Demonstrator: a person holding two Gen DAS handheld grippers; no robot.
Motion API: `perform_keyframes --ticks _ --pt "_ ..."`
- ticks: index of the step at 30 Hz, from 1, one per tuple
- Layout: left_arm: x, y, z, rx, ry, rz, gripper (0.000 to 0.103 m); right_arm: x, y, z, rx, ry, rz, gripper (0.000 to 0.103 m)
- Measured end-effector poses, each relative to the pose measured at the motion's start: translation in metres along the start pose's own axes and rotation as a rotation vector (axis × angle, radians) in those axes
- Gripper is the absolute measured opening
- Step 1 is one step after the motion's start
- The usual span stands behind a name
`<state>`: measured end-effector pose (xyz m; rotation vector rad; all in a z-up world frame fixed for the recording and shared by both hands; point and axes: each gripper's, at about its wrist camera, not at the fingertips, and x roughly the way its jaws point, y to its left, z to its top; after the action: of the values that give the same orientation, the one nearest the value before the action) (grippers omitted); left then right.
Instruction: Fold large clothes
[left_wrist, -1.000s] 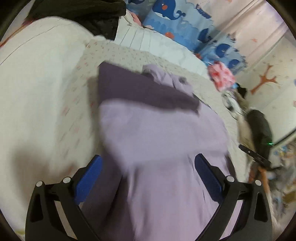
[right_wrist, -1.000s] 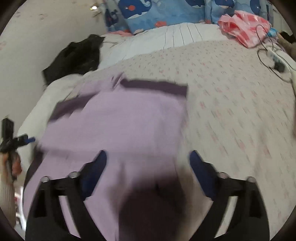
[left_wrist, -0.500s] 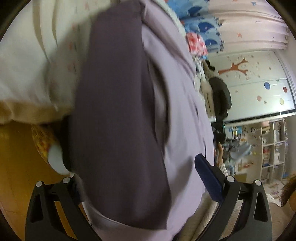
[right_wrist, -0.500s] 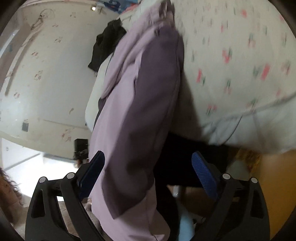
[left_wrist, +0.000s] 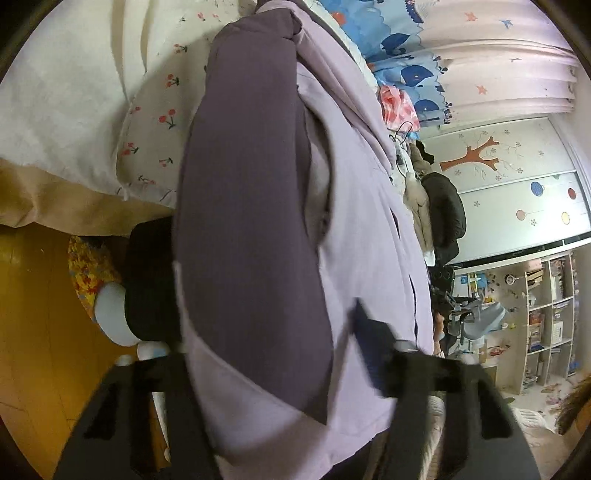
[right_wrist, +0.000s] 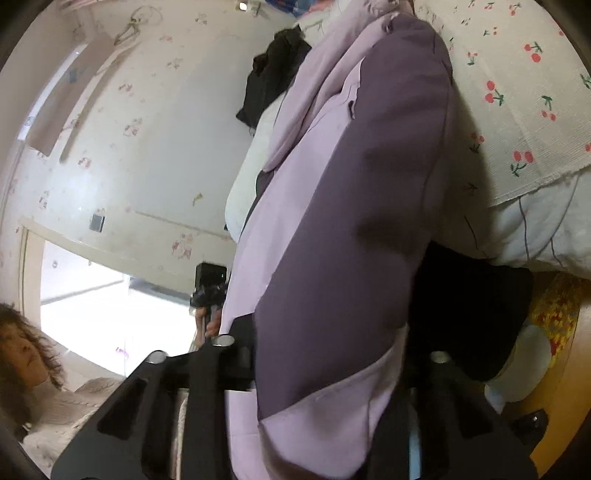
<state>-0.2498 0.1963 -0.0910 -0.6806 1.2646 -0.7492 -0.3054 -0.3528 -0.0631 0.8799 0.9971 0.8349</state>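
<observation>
The garment (left_wrist: 362, 229), lilac with a dark purple panel, is seen draped over the bed's edge, filling the centre of both wrist views from top to bottom. In the left view, its lower hem is clamped by the left tool (left_wrist: 273, 373), whose jaws have just been closing on the cloth. In the right view, the right tool (right_wrist: 325, 354) is likewise closed on the hem, its jaws just drawn in. The cherry-print bed (right_wrist: 517, 110) is seen at upper right.
</observation>
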Motion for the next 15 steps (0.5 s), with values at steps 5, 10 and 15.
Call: perform_keyframes --ticks 5,10,15 --pt "-0.017 -0.005 -0.005 0.026 -0.062 -0.010 0.037 0.010 -0.003 -0.008 0.032 0.028 -0.010 0.028" --pt "-0.021 -0.001 -0.003 0.007 -0.071 -0.004 0.034 0.007 0.004 -0.009 -0.002 -0.022 0.005 0.020" --pt "-0.058 -0.040 -0.004 0.061 -0.224 -0.059 0.023 -0.013 0.052 0.008 -0.115 -0.187 0.141 0.016"
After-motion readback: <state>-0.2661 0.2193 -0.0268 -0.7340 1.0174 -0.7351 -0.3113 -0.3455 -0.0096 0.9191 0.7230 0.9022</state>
